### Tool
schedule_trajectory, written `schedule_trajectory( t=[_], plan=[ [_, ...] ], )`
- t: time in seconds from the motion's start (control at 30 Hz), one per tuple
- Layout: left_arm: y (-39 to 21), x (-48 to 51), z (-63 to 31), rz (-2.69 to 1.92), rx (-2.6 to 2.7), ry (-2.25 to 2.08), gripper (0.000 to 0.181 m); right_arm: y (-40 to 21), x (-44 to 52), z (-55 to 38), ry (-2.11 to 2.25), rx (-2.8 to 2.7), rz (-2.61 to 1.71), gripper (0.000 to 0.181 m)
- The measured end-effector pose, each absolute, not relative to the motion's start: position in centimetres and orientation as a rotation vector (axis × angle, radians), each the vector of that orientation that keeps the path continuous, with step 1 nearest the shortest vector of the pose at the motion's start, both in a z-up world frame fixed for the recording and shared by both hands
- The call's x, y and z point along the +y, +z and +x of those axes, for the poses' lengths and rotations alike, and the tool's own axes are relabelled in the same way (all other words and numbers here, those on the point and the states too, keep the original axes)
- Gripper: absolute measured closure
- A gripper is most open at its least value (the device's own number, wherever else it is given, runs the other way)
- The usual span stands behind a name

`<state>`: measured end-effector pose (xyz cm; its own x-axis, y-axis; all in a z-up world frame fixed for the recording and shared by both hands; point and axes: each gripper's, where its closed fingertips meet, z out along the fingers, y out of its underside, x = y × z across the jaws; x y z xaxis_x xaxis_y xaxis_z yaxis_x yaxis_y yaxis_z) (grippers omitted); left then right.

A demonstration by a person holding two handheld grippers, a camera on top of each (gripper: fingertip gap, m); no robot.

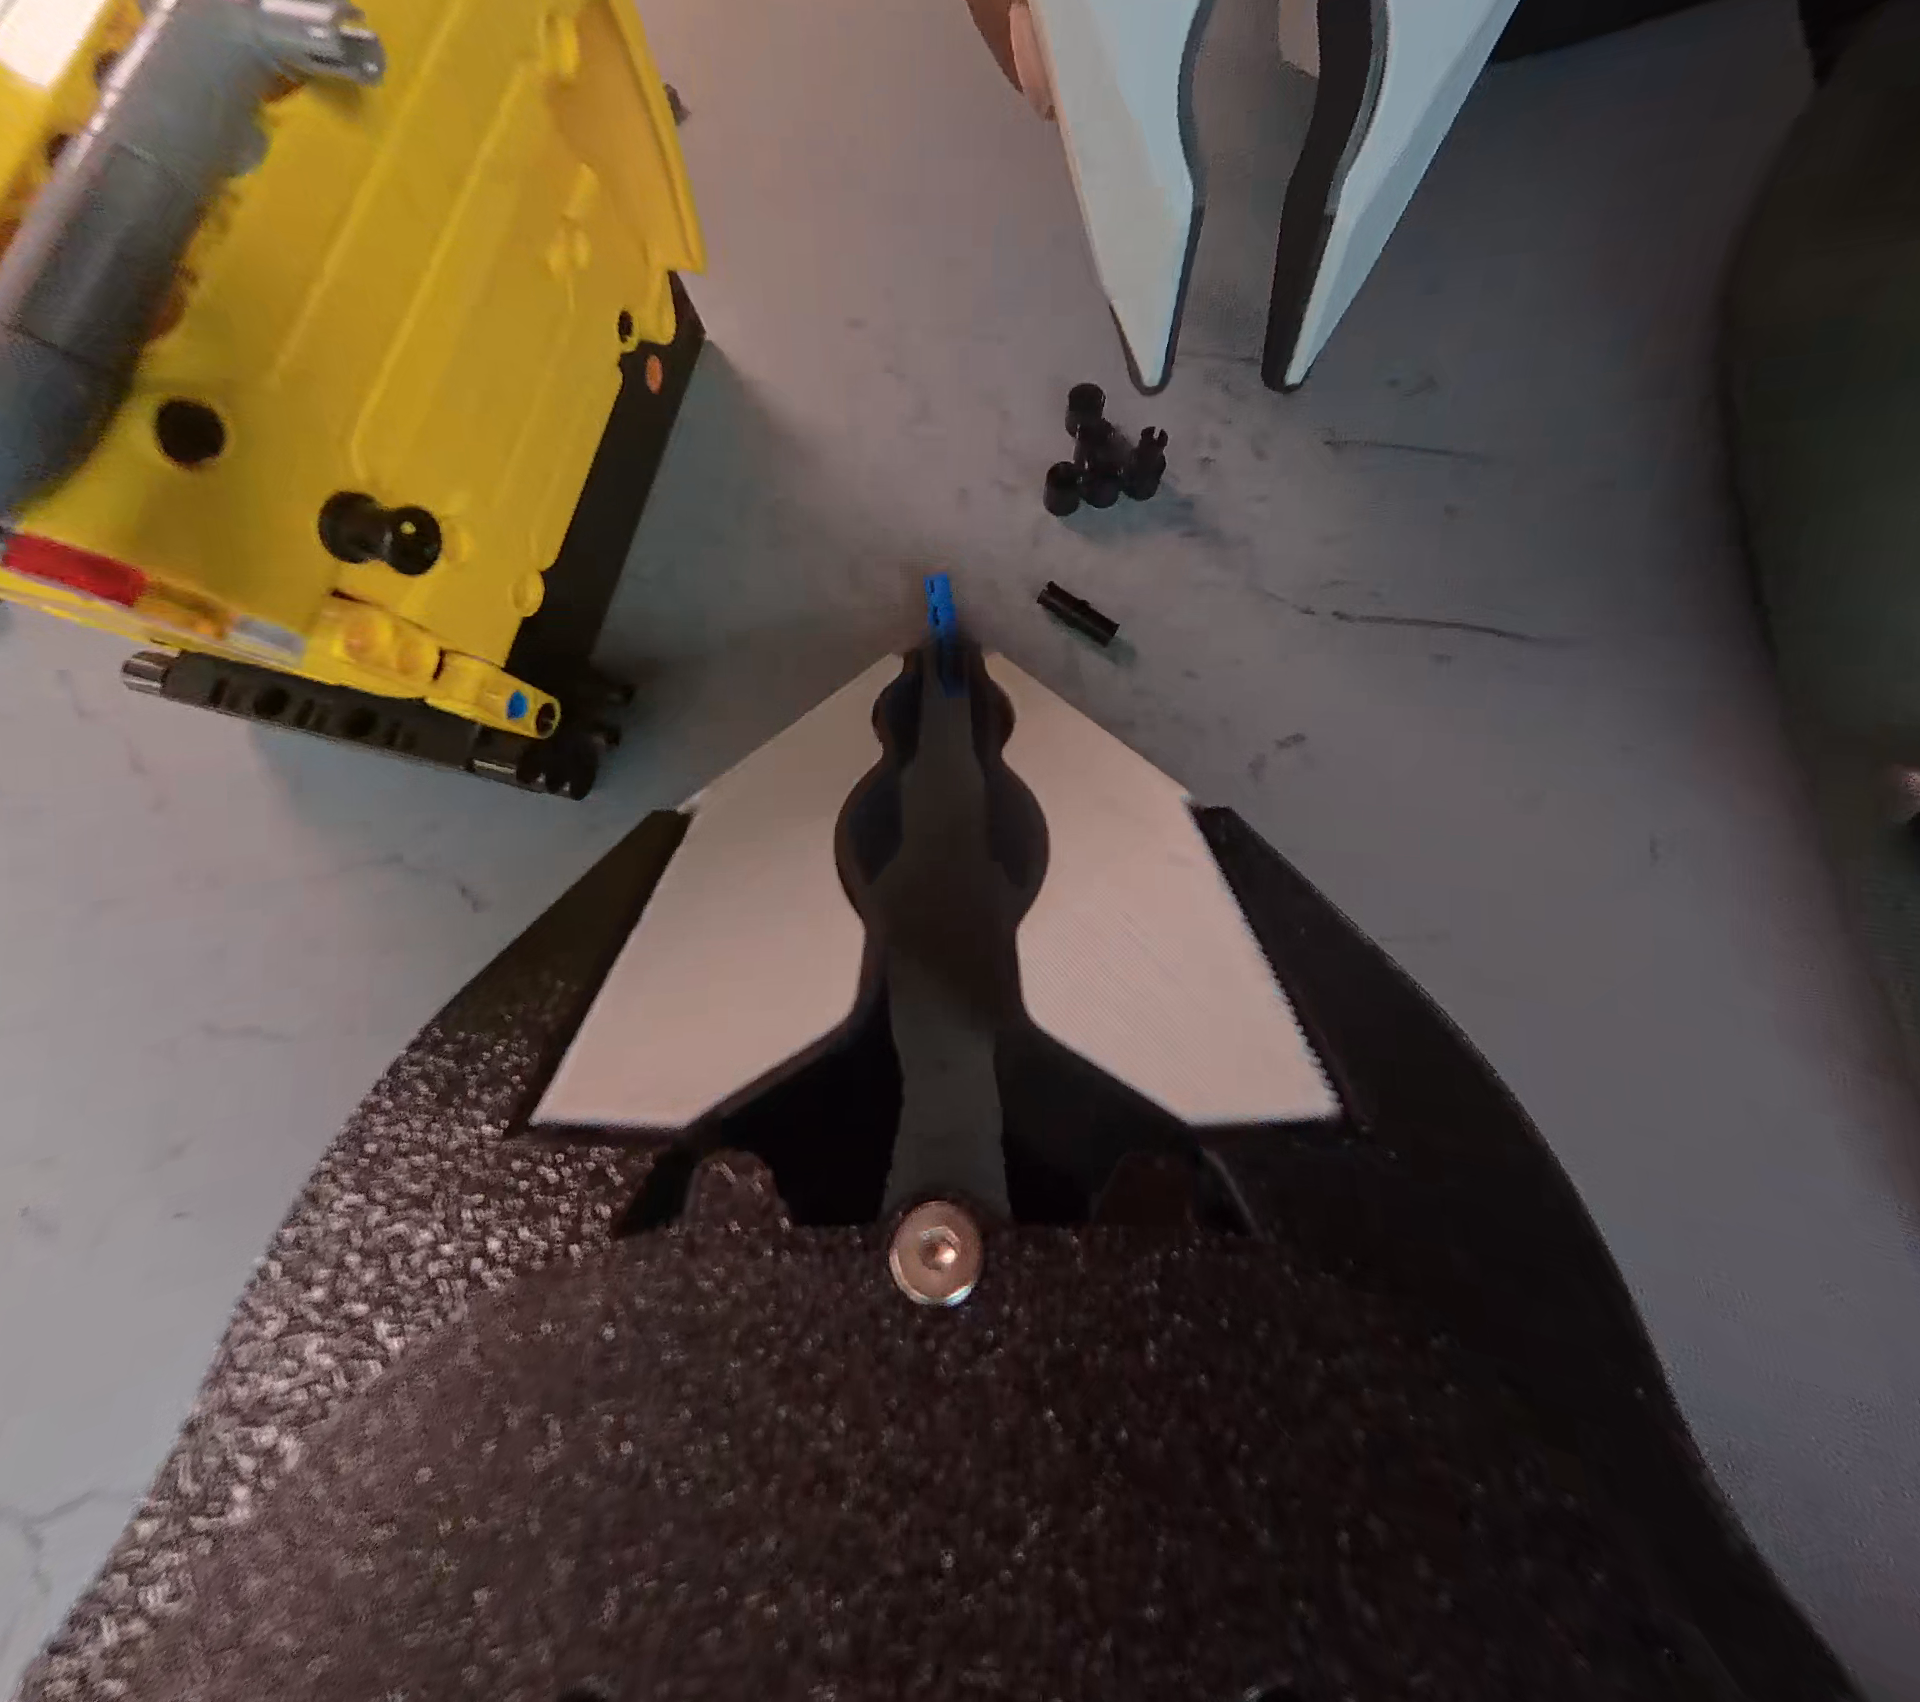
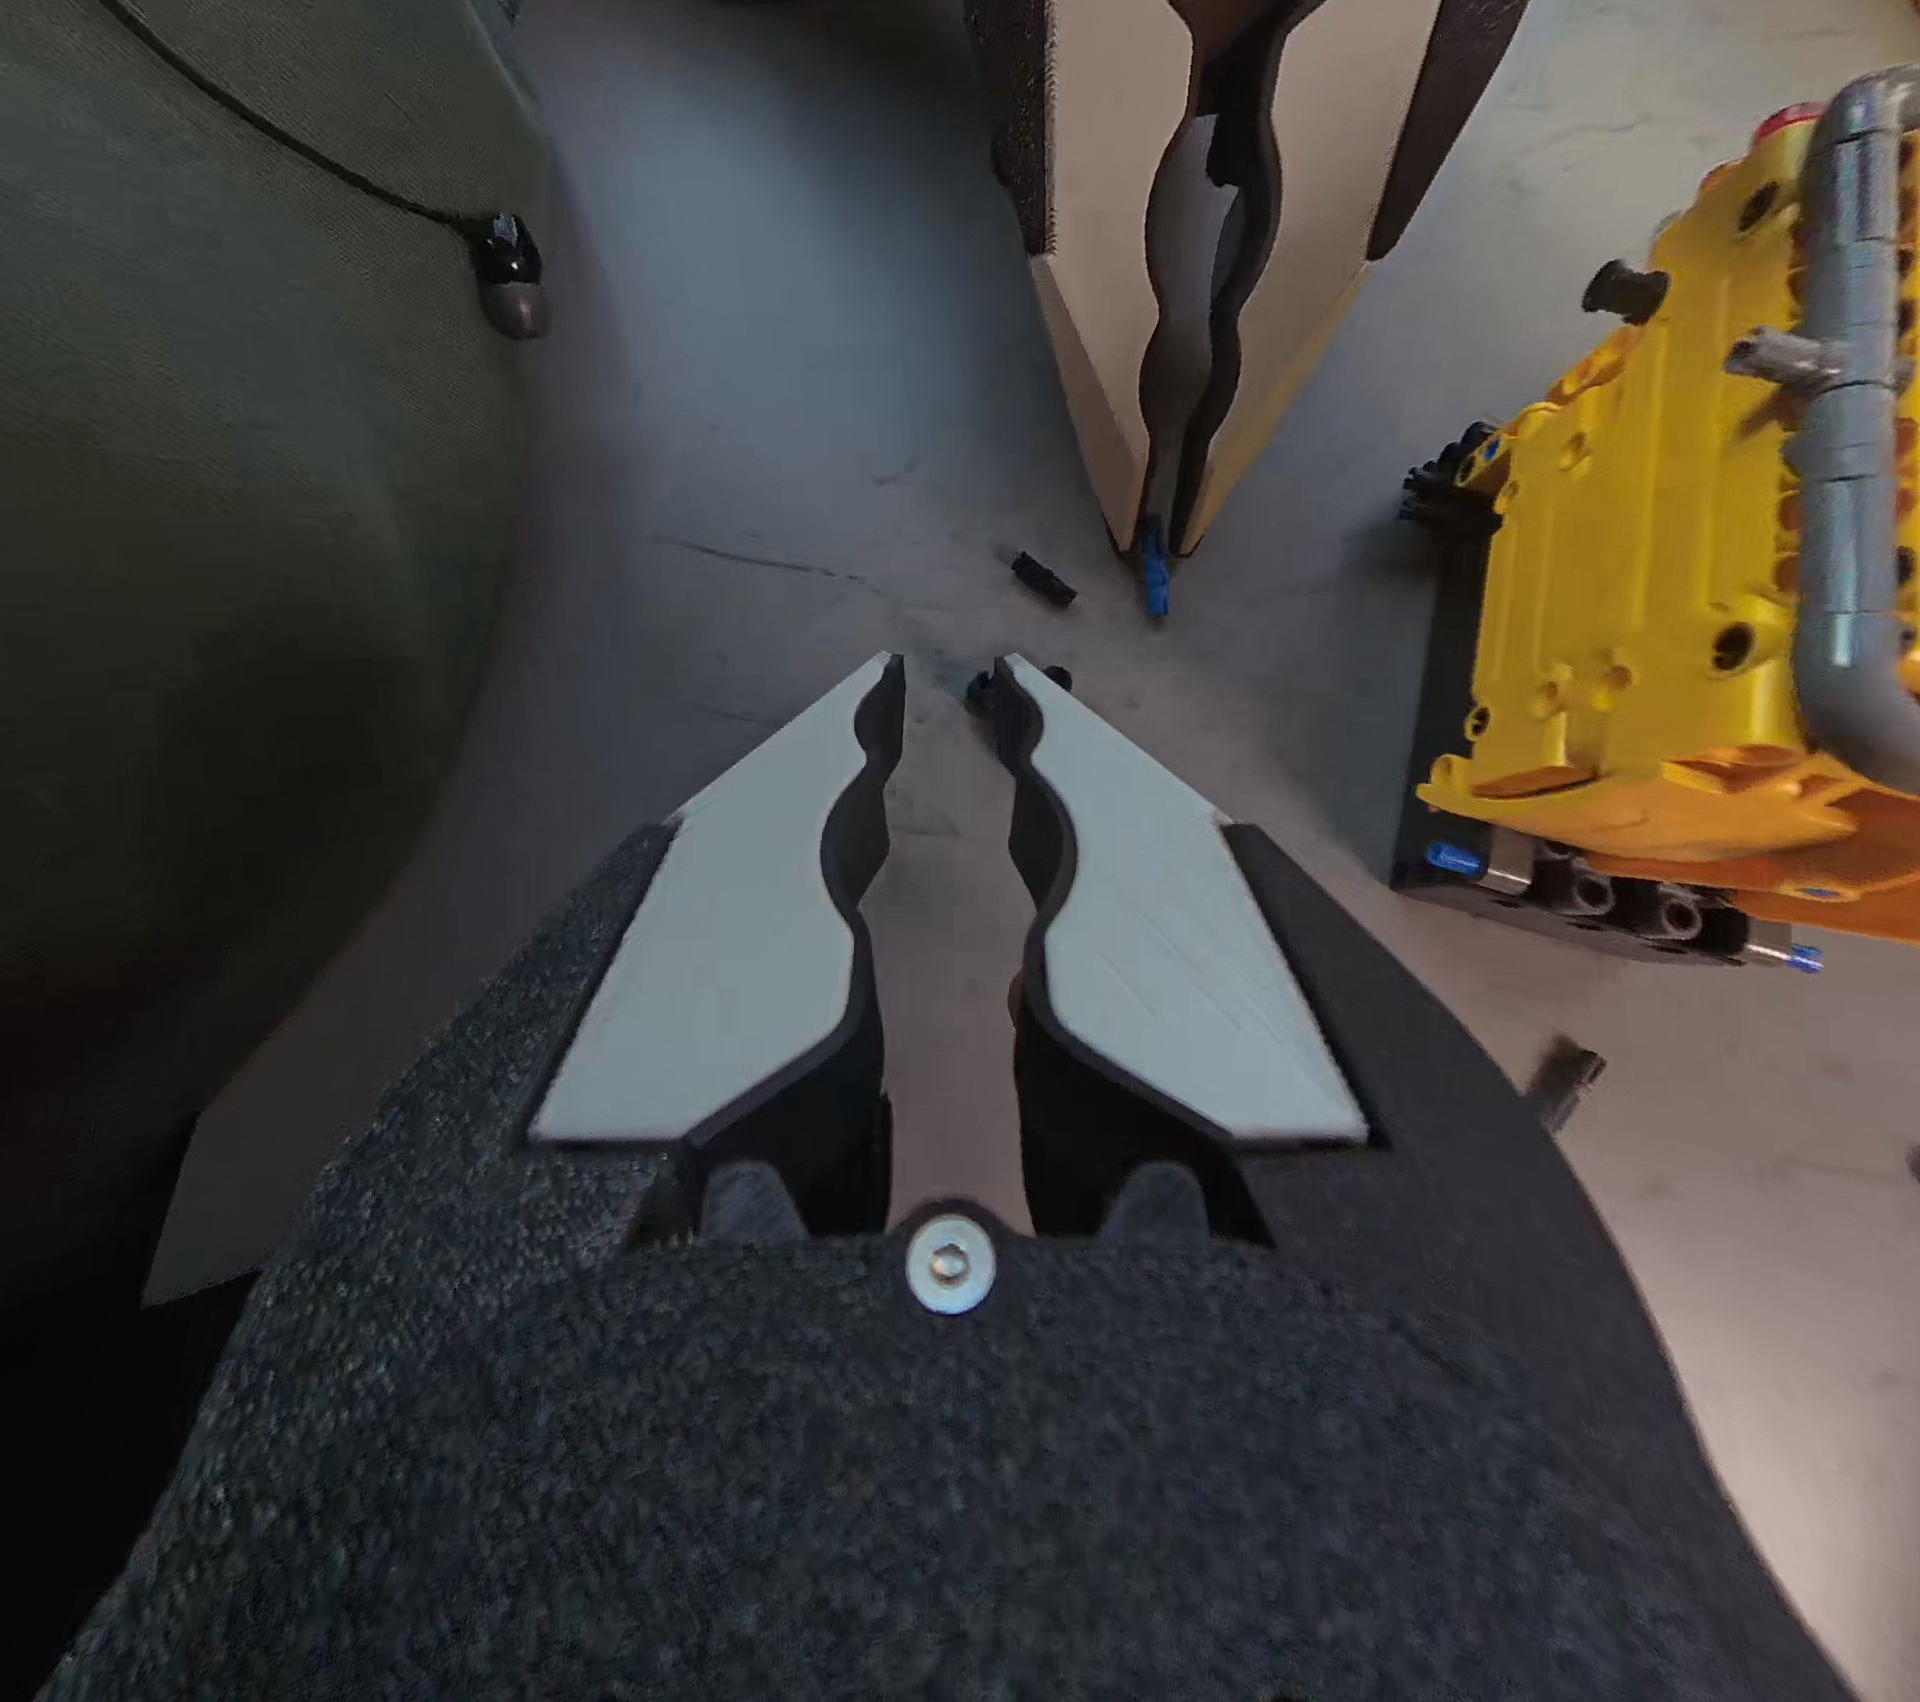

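Left gripper (image 1: 940, 665) at frame centre was clamped on blue pin (image 1: 940, 613), tip left exposed. Right gripper (image 2: 948, 678) was held parted, empty, beside black pin cluster (image 1: 1107, 463); yellow brick model (image 1: 395, 281) was parked upper left.

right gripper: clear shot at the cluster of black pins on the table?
Probably yes. The right gripper is open and hangs just beside the cluster of black pins, with only bare table between. The left gripper, shut on a blue pin, sits clear of them.
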<state>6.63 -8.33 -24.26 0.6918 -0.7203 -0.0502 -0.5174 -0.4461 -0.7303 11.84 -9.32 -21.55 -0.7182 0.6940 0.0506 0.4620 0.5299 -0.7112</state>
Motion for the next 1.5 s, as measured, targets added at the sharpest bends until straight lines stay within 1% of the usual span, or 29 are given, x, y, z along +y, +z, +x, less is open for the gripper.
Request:
schedule_trajectory(
  t=[0.03,0.1,0.17,0.27,0.37,0.5,0.6,0.73,0.93,1.27,1.3,1.37,1.43,1.5],
  plan=[
    [-24.3,-8.3,6.6,-2.153,0.937,-0.346,0.171,-22.0,-9.3,11.7,0.971,-2.458,-0.962,0.165],
    [-24.1,-8.3,6.6,-2.150,0.925,-0.345,0.161,-22.7,-9.1,11.3,0.942,-2.470,-0.978,0.165],
    [-23.6,-8.3,6.7,-2.131,0.916,-0.361,0.159,-23.1,-9.0,11.3,0.934,-2.490,-0.990,0.167],
    [-22.7,-8.6,7.7,-2.084,0.919,-0.425,0.156,-23.5,-9.0,11.2,0.926,-2.505,-0.987,0.176],
    [-22.3,-9.0,9.4,-2.051,0.945,-0.478,0.152,-23.5,-9.3,11.2,0.960,-2.501,-0.996,0.177],
    [-23.3,-9.2,11.1,-2.074,1.017,-0.470,0.145,-22.6,-9.7,10.8,1.034,-2.435,-0.992,0.177],
    [-23.3,-8.9,11.6,-2.061,1.025,-0.438,0.154,-22.0,-9.9,10.6,1.088,-2.396,-0.993,0.177],
    [-23.4,-8.8,11.6,-2.056,1.054,-0.387,0.158,-21.9,-10.0,10.8,1.112,-2.389,-0.998,0.178],
    [-23.8,-8.9,12.1,-2.042,1.092,-0.366,0.159,-22.2,-10.1,11.4,1.182,-2.409,-1.073,0.179],
    [-24.5,-9.2,12.5,-2.036,1.176,-0.320,0.160,-22.4,-10.1,11.8,1.376,-2.388,-1.316,0.179],
    [-24.5,-9.2,12.5,-2.033,1.180,-0.316,0.172,-21.7,-10.2,11.7,1.440,-2.359,-1.330,0.180],
    [-24.5,-9.3,12.6,-2.017,1.193,-0.290,0.173,-20.3,-9.1,10.7,1.486,-2.239,-1.382,0.181],
    [-24.4,-9.3,12.6,-2.011,1.185,-0.292,0.173,-20.8,-9.0,11.2,1.326,-2.321,-1.277,0.181],
    [-24.4,-9.3,12.6,-2.032,1.168,-0.326,0.173,-20.5,-9.4,11.3,1.338,-2.310,-1.293,0.181]
  ],
)
